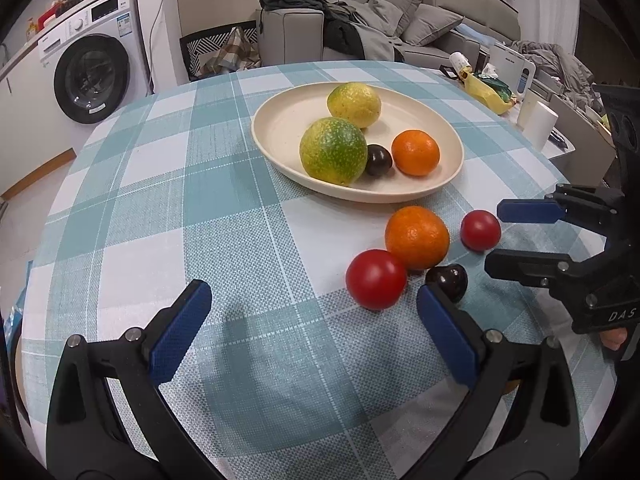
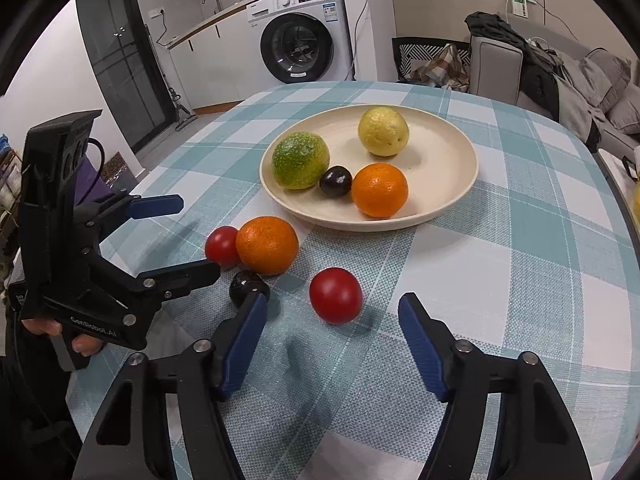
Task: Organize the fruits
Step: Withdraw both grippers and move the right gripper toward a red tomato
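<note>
Since both the left gripper (image 1: 312, 328) and right gripper (image 2: 332, 344) stand apart and empty, we centre the right one over the near tomato (image 2: 336, 295) on the tablecloth (image 2: 500, 280), close gently, then lift toward the plate (image 2: 448, 148).

"GenRobot.AI" on the left claw (image 2: 188, 236) body (white lettering); "DAS" on the right claw (image 1: 508, 236) body.
</note>
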Demonstrator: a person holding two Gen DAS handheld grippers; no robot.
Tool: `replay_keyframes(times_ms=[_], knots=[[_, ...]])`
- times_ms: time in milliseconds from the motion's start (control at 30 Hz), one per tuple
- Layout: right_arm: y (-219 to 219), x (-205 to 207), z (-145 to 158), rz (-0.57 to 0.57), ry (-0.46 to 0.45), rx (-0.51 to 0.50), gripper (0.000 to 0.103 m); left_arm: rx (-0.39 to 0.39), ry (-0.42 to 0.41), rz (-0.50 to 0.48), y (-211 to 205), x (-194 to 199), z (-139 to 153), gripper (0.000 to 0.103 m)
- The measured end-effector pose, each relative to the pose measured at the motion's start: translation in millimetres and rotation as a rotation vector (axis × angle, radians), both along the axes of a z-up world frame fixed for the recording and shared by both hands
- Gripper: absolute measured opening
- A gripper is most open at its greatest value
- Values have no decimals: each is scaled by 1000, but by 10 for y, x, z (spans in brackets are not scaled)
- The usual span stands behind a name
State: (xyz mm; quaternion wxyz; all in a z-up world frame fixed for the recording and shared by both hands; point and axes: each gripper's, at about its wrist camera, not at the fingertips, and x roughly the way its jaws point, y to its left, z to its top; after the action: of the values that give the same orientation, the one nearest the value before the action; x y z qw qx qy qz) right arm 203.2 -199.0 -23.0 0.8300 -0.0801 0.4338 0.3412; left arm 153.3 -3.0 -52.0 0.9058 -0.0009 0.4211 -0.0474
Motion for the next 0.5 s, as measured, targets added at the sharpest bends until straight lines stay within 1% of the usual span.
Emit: replay_keyframes(times_ms=[67,133,267,500], knots=[[16,-9,-10,3,-1,-5,59,-2,2,1,6,5,-4,102],[15,-14,-21,4,-2,-7,57,-1,5,1,4,13,-15,102],[15,-14,-26,-3,-12,-12,50,3,13,4,1,22,-28,102],[21,2,-33,-9,-11,-6,47,8,19,4,2,30,-41,102]])
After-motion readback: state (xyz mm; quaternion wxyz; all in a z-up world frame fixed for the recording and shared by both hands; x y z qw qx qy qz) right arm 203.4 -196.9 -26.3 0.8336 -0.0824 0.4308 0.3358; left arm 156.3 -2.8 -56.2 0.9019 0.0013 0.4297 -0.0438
